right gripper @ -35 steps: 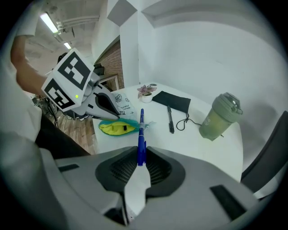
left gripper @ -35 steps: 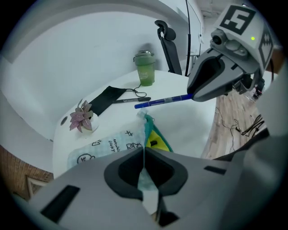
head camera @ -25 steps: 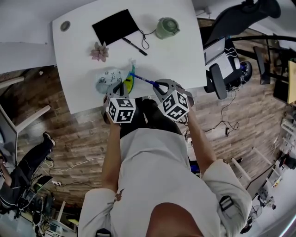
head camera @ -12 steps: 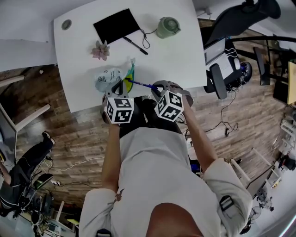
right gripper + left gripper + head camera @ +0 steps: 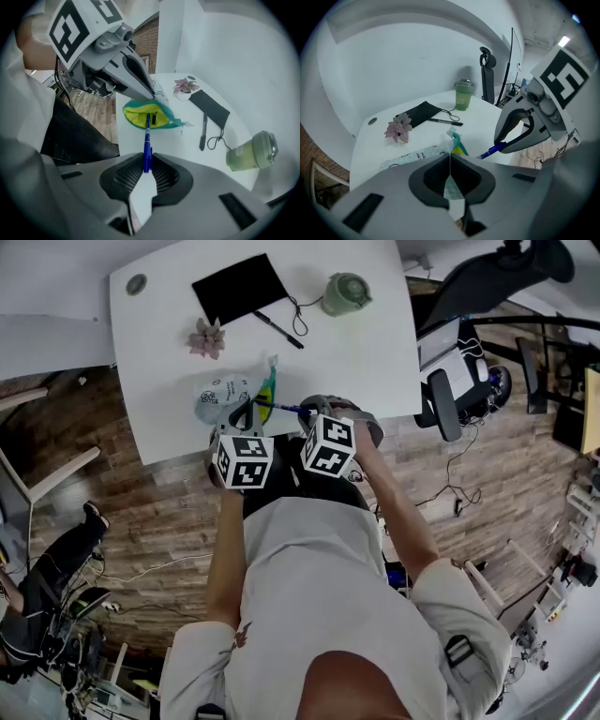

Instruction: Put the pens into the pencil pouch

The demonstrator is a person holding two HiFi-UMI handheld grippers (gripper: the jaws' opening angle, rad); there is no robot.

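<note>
The pencil pouch (image 5: pixel 223 394), pale printed fabric with a teal zip and yellow lining, lies near the white table's front edge. My left gripper (image 5: pixel 245 414) is shut on the pouch's edge, and that fabric (image 5: pixel 451 186) shows pinched between its jaws. It holds the pouch mouth (image 5: pixel 145 117) open. My right gripper (image 5: pixel 146 161) is shut on a blue pen (image 5: pixel 147 143), whose tip points into the yellow opening. In the left gripper view the right gripper (image 5: pixel 507 140) hangs at the right with the blue pen (image 5: pixel 491 151). A black pen (image 5: pixel 277 330) lies further back on the table.
A black flat case (image 5: pixel 234 289) with a cord, a green lidded cup (image 5: pixel 343 293) and a small pink plant (image 5: pixel 206 337) stand at the back of the table (image 5: pixel 356 362). An office chair (image 5: pixel 487 296) stands at the right, over wood flooring.
My right gripper has moved left toward the pouch and rolled, bringing the blue pen's tip to the pouch mouth. The left gripper has stayed put on the pouch.
</note>
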